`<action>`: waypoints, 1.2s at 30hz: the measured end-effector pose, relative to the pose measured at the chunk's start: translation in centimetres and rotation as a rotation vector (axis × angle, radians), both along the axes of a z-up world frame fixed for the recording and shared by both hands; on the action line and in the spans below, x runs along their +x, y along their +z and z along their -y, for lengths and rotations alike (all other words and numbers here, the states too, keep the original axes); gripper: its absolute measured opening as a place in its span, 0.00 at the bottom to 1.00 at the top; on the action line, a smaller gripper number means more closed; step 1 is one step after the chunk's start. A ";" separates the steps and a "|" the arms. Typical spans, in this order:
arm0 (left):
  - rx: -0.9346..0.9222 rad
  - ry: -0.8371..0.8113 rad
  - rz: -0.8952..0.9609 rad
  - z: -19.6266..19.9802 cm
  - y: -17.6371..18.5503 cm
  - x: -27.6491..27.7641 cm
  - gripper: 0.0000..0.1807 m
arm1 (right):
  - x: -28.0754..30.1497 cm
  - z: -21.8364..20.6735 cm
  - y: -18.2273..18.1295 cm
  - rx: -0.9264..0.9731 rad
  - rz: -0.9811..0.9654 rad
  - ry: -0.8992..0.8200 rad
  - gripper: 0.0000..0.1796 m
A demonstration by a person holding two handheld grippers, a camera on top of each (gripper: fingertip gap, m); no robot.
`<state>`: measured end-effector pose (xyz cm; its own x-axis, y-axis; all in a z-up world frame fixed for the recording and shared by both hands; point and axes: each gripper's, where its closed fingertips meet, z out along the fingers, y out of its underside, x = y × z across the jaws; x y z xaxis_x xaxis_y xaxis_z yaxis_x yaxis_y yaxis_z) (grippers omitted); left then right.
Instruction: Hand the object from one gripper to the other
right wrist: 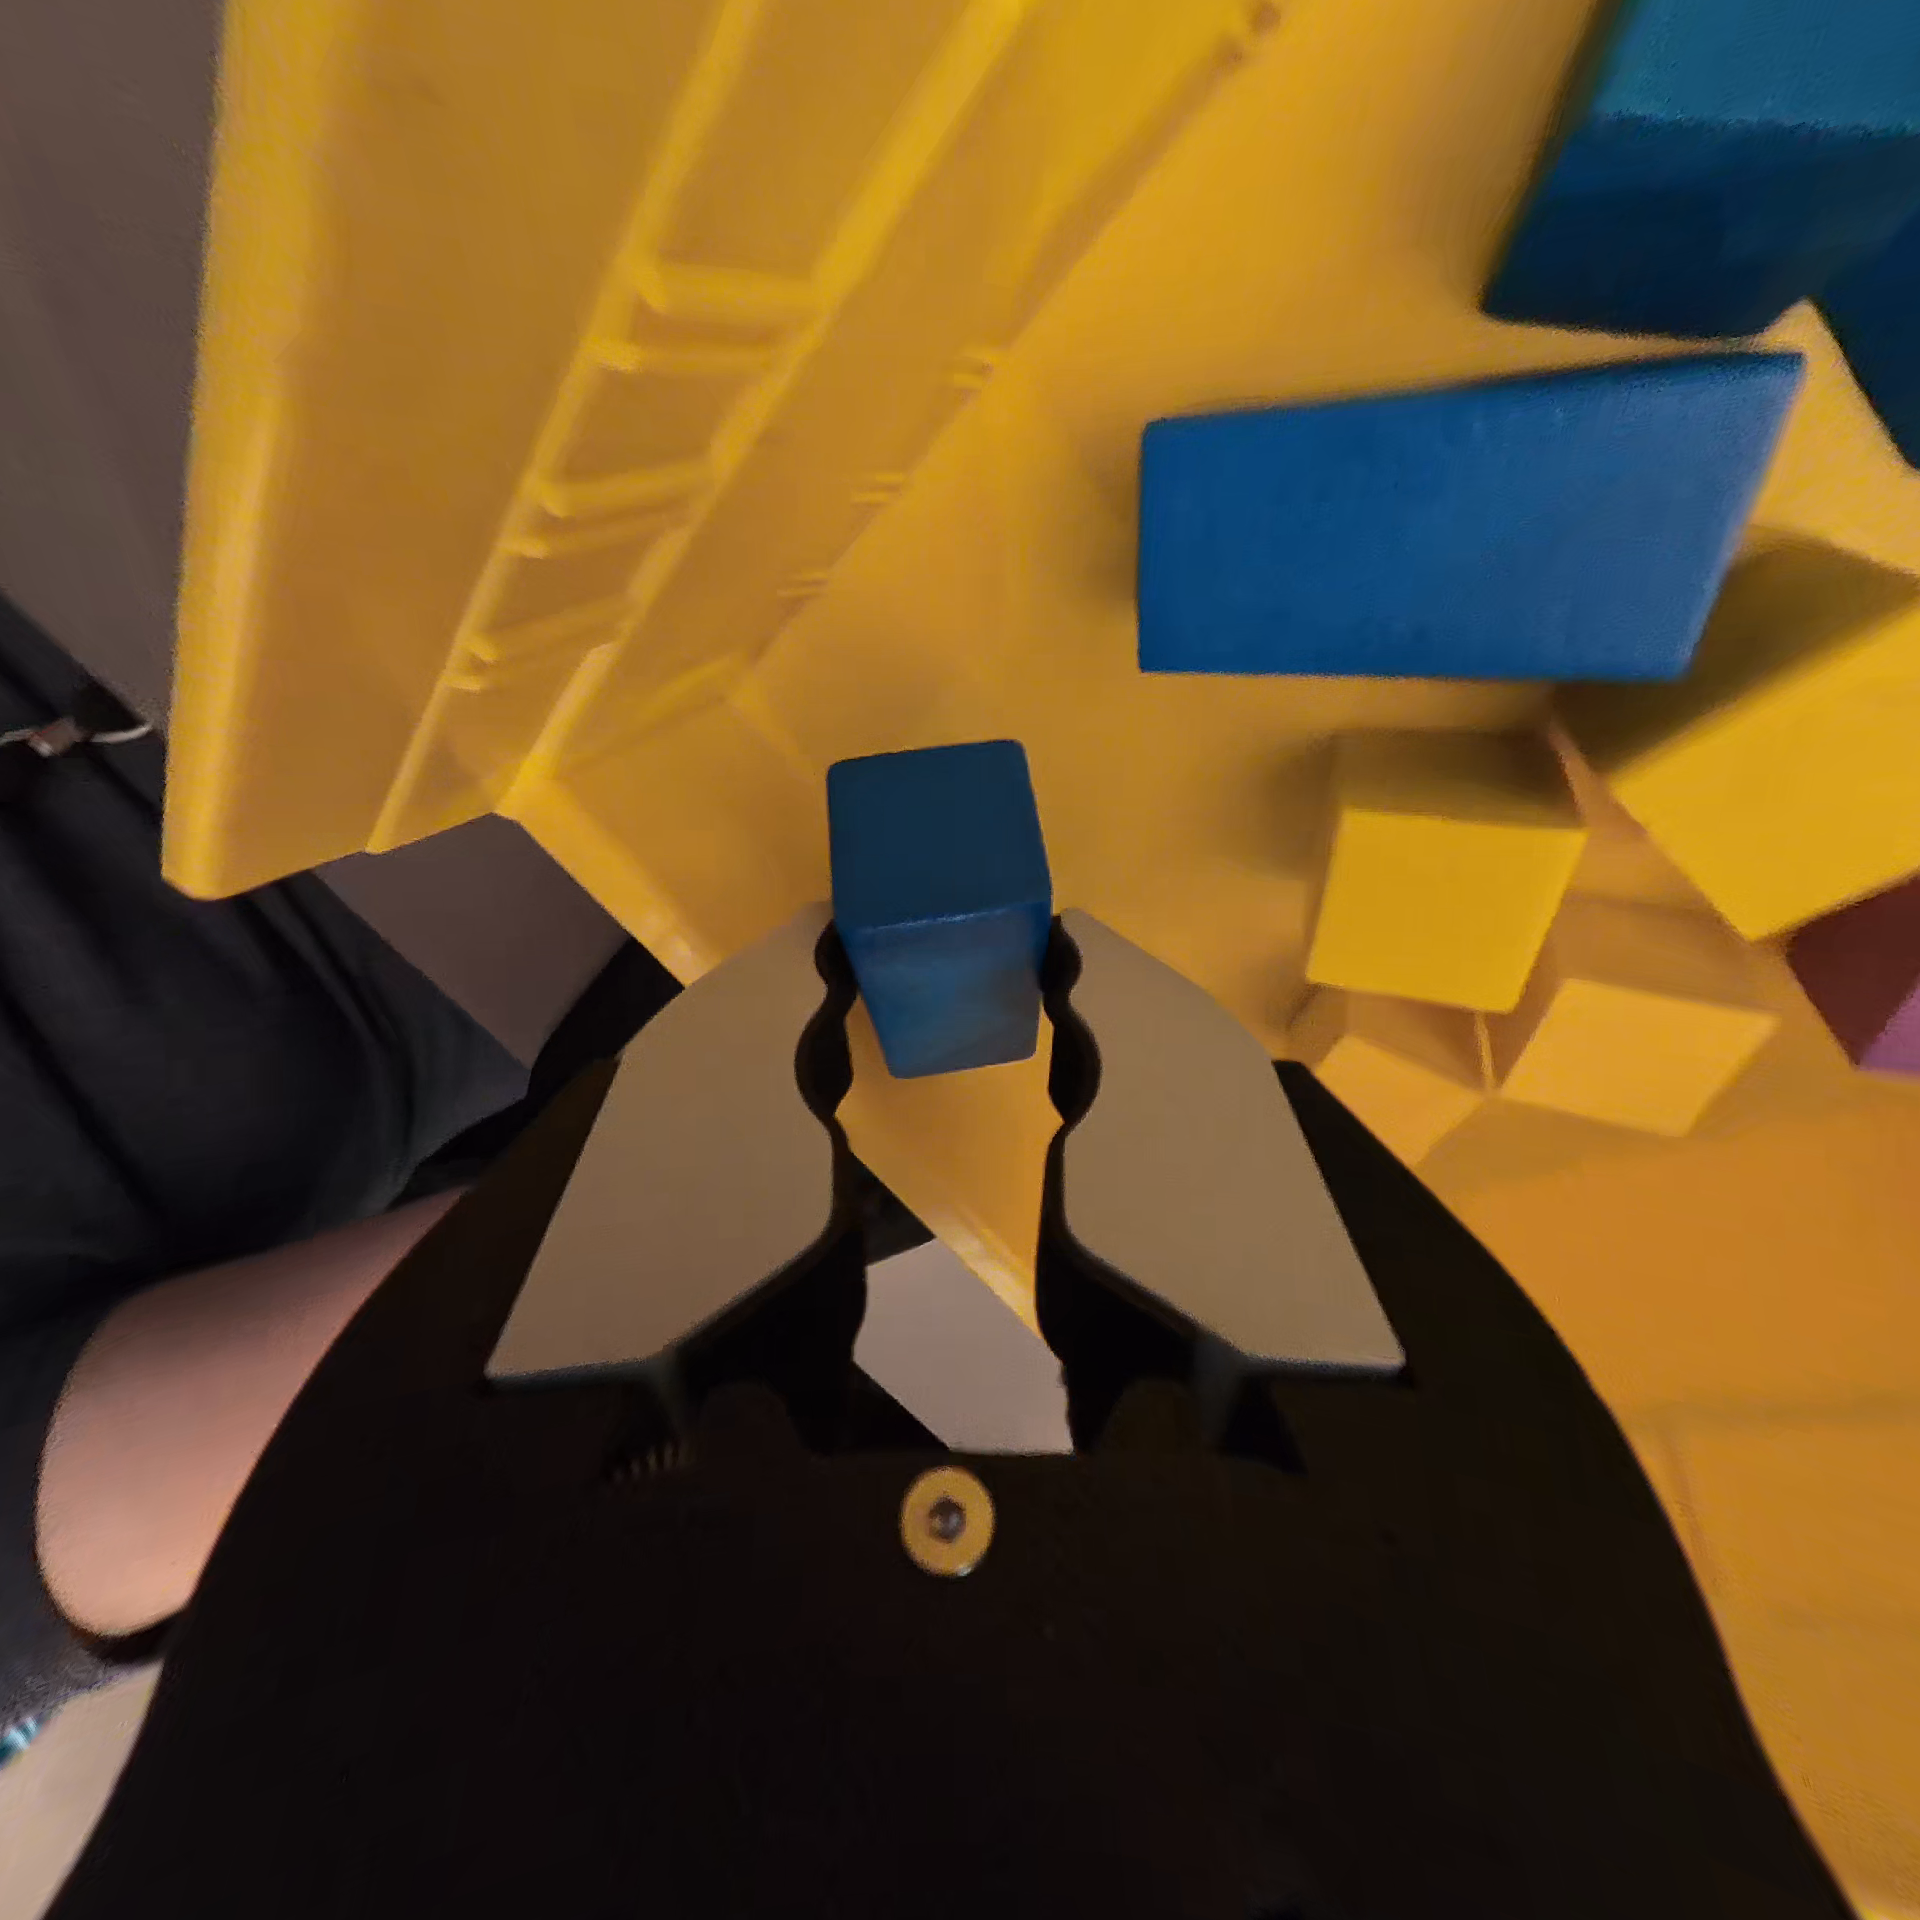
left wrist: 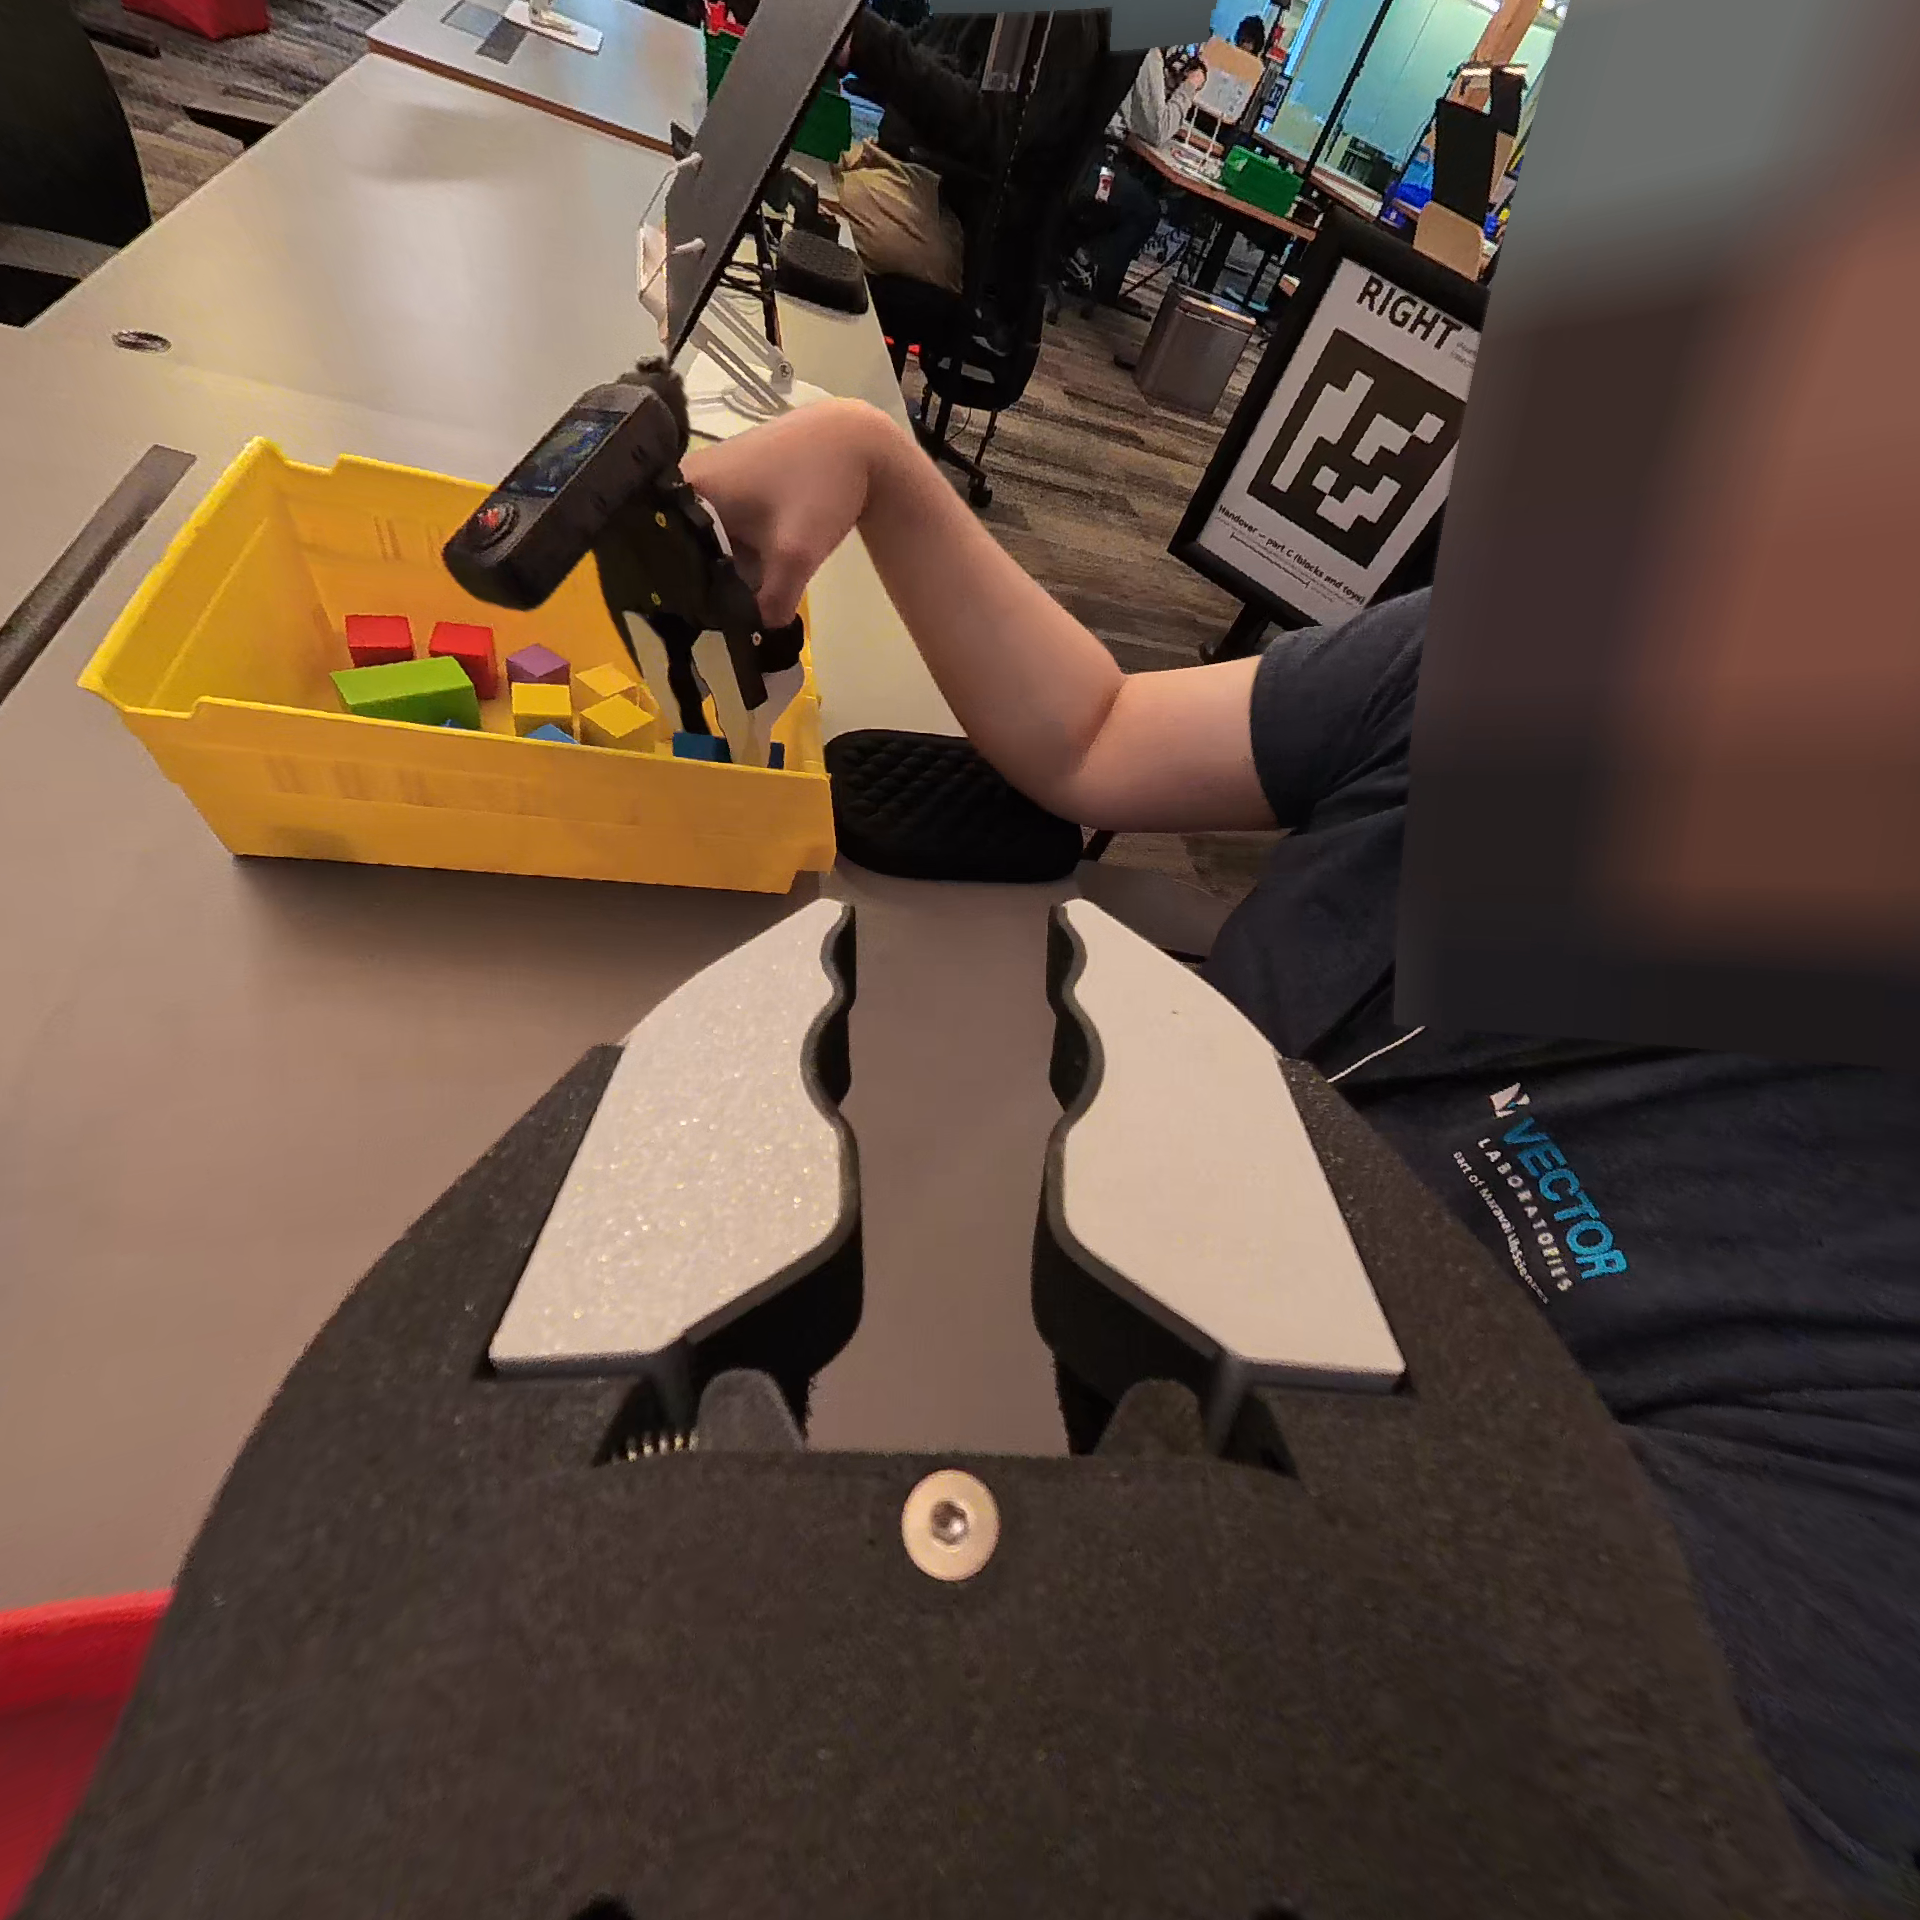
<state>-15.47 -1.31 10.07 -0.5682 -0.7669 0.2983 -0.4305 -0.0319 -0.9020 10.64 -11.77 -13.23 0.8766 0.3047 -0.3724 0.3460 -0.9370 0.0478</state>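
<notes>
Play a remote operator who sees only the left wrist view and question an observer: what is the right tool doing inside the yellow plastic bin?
Observer: The right tool is closed on a small blue wooden cube, pinched at its fingertips.
Operator: Is anything crowding that cube?
Observer: No. A flat blue rectangular block lies apart from it, farther along the floor of the yellow plastic bin.
Operator: Anything else close by?
Observer: A yellow wooden cube sits off to one side, not touching the held cube.
</notes>
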 end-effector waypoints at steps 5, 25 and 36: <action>-0.017 -0.002 -0.023 0.1 -0.2 0.5 0.19 | 1.5 -0.5 -0.2 0.039 0.124 -0.111 0.20; 0.021 -0.062 -0.014 1.8 0.3 -0.5 0.19 | 7.2 2.9 -0.7 0.026 0.528 0.435 0.20; 0.041 -0.072 -0.061 2.1 -0.6 -0.1 0.19 | 7.4 4.1 -0.7 -0.045 0.561 0.532 0.20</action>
